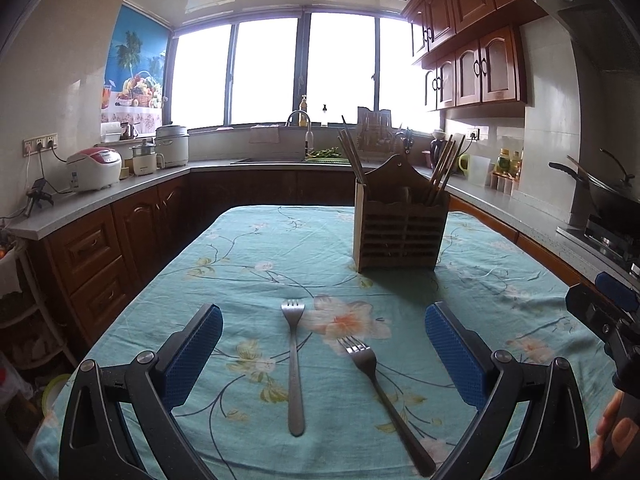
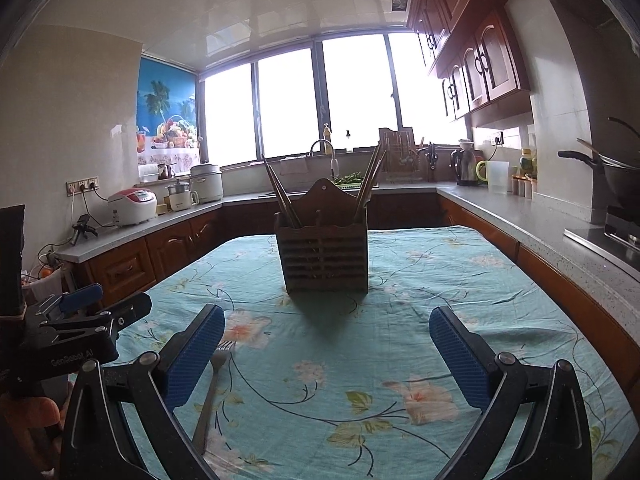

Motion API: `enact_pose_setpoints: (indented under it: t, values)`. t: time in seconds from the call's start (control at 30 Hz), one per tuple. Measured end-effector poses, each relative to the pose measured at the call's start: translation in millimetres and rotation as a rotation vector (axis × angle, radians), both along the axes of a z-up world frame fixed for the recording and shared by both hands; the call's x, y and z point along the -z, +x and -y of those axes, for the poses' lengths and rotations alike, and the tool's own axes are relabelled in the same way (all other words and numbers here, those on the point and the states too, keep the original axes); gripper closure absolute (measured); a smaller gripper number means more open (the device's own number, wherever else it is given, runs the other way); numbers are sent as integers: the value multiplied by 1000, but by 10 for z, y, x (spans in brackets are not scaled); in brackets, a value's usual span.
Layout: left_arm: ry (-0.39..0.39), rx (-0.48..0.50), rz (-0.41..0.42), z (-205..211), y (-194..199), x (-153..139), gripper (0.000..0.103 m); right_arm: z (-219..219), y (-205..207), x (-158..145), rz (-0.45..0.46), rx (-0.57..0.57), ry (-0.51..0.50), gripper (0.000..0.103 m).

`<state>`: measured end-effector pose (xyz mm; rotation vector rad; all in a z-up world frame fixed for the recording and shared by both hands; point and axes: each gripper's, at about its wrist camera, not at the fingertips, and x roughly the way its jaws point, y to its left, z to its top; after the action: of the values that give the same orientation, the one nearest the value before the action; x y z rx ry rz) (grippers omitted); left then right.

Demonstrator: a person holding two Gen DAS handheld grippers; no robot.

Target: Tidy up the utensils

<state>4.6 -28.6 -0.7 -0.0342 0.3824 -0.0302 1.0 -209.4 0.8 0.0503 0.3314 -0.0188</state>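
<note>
Two metal forks lie on the floral teal tablecloth. The left fork lies straight, the right fork slants toward the near right. Both lie between the fingers of my open, empty left gripper. A wooden utensil holder with chopsticks stands farther back. In the right wrist view the holder is straight ahead and one fork lies beside the left finger. My right gripper is open and empty. The left gripper's body shows at the left edge.
Kitchen counters wrap around the table, with rice cookers at left, a sink at the back and a wok on the stove at right. Wooden cabinets hang at upper right.
</note>
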Motion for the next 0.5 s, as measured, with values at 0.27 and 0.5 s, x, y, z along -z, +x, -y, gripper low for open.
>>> enact_pose_setpoints:
  t: [0.27, 0.5]
  values:
    - [9, -13, -6, -26, -86, 21, 1, 155, -126, 128, -14, 45, 44, 0]
    - [36, -20, 18, 10, -136, 81, 1, 193, -212, 143, 8, 61, 39, 0]
